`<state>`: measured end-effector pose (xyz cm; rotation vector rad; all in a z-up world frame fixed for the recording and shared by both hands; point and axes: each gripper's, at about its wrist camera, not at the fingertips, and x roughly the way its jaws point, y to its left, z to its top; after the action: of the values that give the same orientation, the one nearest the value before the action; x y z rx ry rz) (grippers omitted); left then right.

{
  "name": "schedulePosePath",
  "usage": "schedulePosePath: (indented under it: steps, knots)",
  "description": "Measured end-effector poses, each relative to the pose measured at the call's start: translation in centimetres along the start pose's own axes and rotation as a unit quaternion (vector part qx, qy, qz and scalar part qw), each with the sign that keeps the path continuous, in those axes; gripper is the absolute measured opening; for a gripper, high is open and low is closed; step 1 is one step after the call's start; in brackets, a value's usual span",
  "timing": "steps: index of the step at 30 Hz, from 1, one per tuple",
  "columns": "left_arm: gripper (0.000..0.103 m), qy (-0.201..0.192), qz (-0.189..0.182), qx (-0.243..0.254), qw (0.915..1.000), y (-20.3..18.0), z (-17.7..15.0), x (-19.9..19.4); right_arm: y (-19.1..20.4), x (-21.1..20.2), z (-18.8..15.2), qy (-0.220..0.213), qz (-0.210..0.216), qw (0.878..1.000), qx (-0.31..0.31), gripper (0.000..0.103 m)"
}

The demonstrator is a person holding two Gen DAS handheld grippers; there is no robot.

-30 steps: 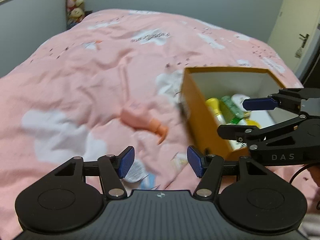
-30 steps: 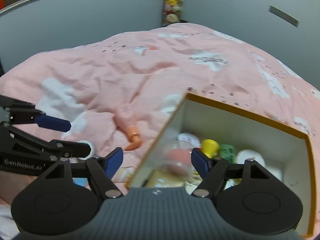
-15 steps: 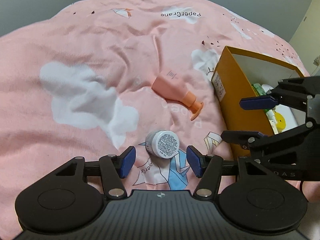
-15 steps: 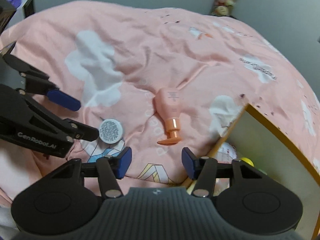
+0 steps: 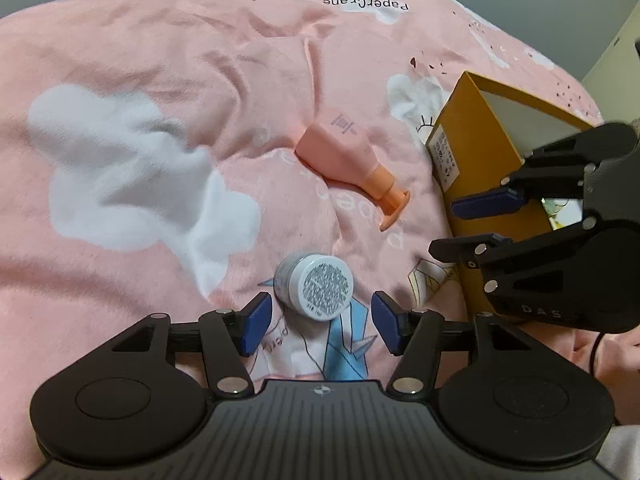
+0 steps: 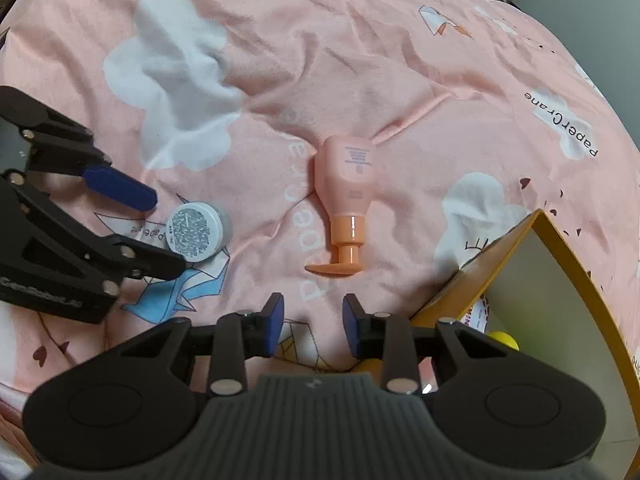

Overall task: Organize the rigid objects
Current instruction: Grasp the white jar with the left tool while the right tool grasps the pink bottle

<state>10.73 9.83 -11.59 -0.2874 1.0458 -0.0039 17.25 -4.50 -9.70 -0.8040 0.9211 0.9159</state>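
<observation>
box (image 6: pixel 516 256) blocks right, blanket (image 6: pixel 400 60) ahead open

The blanket (image 5: pixel 168 92) under both tools is soft, matt pink cloth, creased and faintly fuzzy. Ahead of the right gripper (image 6: pixel 313 329) lies a bottle (image 6: pixel 347 184) of smooth plastic, its orange neck glossy; between the left gripper's (image 5: pixel 321 329) matt blue pads (image 5: pixel 256 326) sits a jar (image 5: pixel 316 285) with a paper label. The box (image 5: pixel 476 168) beside it looks like matt cardboard.

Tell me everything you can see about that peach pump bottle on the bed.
The bottle looks like smooth peach plastic, with a darker orange collar and pump head. It lies on its side on the pink quilt, pump end nearest the right gripper, small print on its upper face. Nothing grips it; the jar and box lie apart from it.
</observation>
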Motion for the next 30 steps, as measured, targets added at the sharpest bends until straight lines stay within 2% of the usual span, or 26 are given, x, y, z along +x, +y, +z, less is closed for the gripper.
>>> schedulePosePath:
  steps: [8, 10, 11, 16, 21, 25, 28, 30]
  knots:
    - [0.067, 0.007, 0.042, 0.033, 0.9985, -1.6, 0.4, 2.2, -0.9, 0.4, 0.5, 0.000, 0.005, 1.000, -0.006, 0.033]
    - [0.060, 0.010, 0.051, 0.038, 0.9979, -1.7, 0.5, 2.6, -0.9, 0.5, 0.5, -0.001, 0.006, 1.000, -0.008, 0.035]
    - [0.051, 0.012, 0.052, 0.039, 0.9978, -1.7, 0.6, 2.8, -0.8, 0.6, 0.5, -0.002, 0.006, 1.000, -0.010, 0.037]
    - [0.049, 0.008, 0.043, 0.034, 0.9985, -1.3, 0.5, 2.9, -0.5, 0.9, 0.7, 0.002, -0.001, 1.000, -0.029, 0.041]
    - [0.049, -0.030, 0.048, 0.024, 0.9981, -1.1, 1.0, 1.5, -1.2, 1.1, 1.5, 0.003, 0.002, 1.000, -0.021, 0.042]
    - [0.049, -0.075, 0.078, 0.008, 0.9940, -0.5, 2.3, 0.2, -1.7, 1.3, 2.8, -0.006, -0.004, 1.000, -0.017, 0.042]
    - [0.049, -0.081, 0.088, -0.015, 0.9927, 0.6, 3.0, 0.2, -1.7, 1.7, 4.1, -0.019, -0.023, 0.999, -0.026, 0.043]
    - [0.049, -0.078, 0.091, -0.029, 0.9923, 1.4, 3.1, 0.6, -1.8, 2.0, 5.0, -0.027, -0.037, 0.998, -0.033, 0.048]
